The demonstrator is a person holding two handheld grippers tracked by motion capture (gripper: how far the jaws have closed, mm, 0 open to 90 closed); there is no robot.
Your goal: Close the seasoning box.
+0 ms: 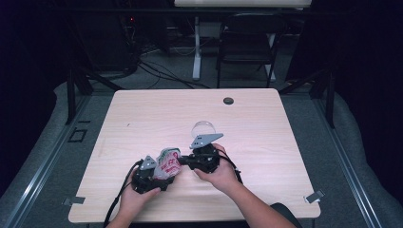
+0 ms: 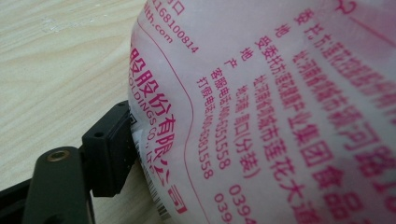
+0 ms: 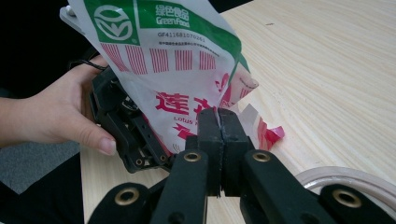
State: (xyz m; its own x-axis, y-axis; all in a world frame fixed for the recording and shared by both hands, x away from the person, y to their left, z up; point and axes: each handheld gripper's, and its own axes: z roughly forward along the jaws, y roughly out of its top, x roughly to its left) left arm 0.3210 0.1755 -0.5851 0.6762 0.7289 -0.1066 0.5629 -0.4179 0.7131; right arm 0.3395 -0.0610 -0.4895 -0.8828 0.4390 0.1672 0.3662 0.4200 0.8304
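Observation:
A white plastic food bag (image 1: 167,164) with red print and a green top stands on the table near the front edge. My right gripper (image 1: 184,160) reaches in from the right and is shut on a crumpled lower edge of the bag (image 3: 177,70), with its pads (image 3: 210,130) pressed together on the film. My left gripper (image 1: 160,175) sits at the bag's left. Close up, the bag (image 2: 280,116) bulges between its wide-set jaws. The bag's barcode edge lies against the one pad (image 2: 109,154) that I see. A hand holds the left gripper (image 3: 126,135) behind the bag.
A clear round bowl (image 1: 204,128) sits just behind the right gripper, and its rim (image 3: 345,179) shows at the lower right of the right gripper view. A dark round plug (image 1: 228,100) lies near the far edge of the wooden table (image 1: 266,142). A black chair (image 1: 247,42) stands beyond it.

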